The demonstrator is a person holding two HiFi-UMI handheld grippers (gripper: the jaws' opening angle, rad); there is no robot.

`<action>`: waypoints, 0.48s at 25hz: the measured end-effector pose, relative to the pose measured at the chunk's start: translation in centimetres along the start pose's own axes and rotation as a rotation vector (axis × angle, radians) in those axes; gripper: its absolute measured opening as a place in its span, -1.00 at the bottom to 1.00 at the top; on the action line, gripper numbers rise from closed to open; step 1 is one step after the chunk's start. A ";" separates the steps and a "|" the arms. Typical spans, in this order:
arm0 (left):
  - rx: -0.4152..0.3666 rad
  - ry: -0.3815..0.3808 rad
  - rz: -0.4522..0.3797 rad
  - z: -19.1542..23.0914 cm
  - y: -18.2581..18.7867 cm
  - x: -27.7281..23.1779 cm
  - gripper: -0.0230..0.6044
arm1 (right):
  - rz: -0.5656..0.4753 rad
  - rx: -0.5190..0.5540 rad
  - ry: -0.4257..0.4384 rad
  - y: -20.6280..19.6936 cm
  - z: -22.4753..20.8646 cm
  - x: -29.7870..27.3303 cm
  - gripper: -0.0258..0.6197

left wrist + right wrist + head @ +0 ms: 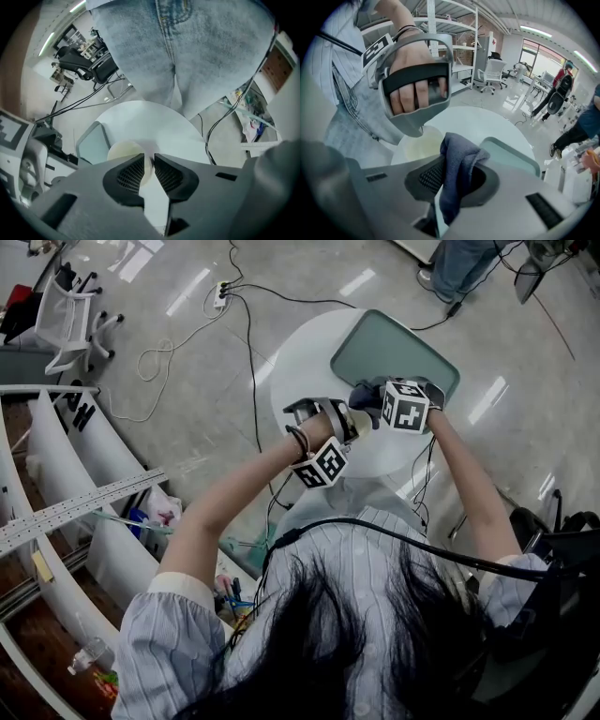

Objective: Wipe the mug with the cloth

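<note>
A cream mug [123, 152] stands on the round white table [154, 124], close to the person's body. My left gripper [149, 162] has its jaws nearly closed on the mug's near side. In the right gripper view the mug [417, 146] shows below the hand holding the left gripper [417, 93]. My right gripper [458, 174] is shut on a blue-grey cloth [458, 151] that bunches up between the fingers, just beside the mug. In the head view both grippers meet over the table's near edge, left [323, 439] and right [398, 407], and they hide the mug.
A pale green tray [394, 348] lies on the table's far half. Cables and a power strip [220, 293] run over the floor. A white chair [70, 320] and white shelving [56, 512] stand at the left. Another person's legs [464, 263] show at the top.
</note>
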State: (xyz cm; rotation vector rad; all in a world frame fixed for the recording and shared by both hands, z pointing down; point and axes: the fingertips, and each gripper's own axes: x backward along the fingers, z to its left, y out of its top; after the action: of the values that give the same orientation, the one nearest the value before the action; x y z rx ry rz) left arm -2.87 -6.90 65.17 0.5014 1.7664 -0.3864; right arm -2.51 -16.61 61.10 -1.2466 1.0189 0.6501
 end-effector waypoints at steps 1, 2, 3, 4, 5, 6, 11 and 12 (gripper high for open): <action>0.028 0.003 -0.008 0.2 0.2 0.1 -0.75 | -0.013 -0.022 -0.009 0.0 0.1 0.1 -0.67; 0.051 0.011 -0.014 0.4 0.3 0.2 -0.71 | -0.025 -0.044 -0.018 0.1 0.2 0.3 -0.67; 0.074 0.021 -0.018 0.6 0.4 0.4 -0.69 | -0.038 -0.067 -0.028 0.1 0.2 0.5 -0.67; 0.098 0.034 -0.022 0.8 0.5 0.6 -0.68 | -0.053 -0.090 -0.040 0.1 0.3 0.8 -0.67; 0.125 0.047 -0.025 1.0 0.5 0.9 -0.67 | -0.069 -0.116 -0.054 0.2 0.3 1.0 -0.67; 0.157 0.060 -0.029 1.1 0.5 1.1 -0.67 | -0.086 -0.143 -0.071 0.4 0.4 1.3 -0.67; 0.374 0.177 -0.069 2.4 -0.1 3.3 -0.67 | -0.164 -0.302 -0.188 0.6 -0.1 3.1 -0.67; 0.431 0.212 -0.080 2.8 -0.4 3.9 -0.67 | -0.178 -0.346 -0.214 0.6 -0.1 3.4 -0.67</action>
State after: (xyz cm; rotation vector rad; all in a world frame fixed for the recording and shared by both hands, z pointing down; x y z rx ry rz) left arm -1.56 -8.11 60.65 0.8010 1.9160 -0.8044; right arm -1.57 -16.98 57.76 -1.5119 0.6251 0.8238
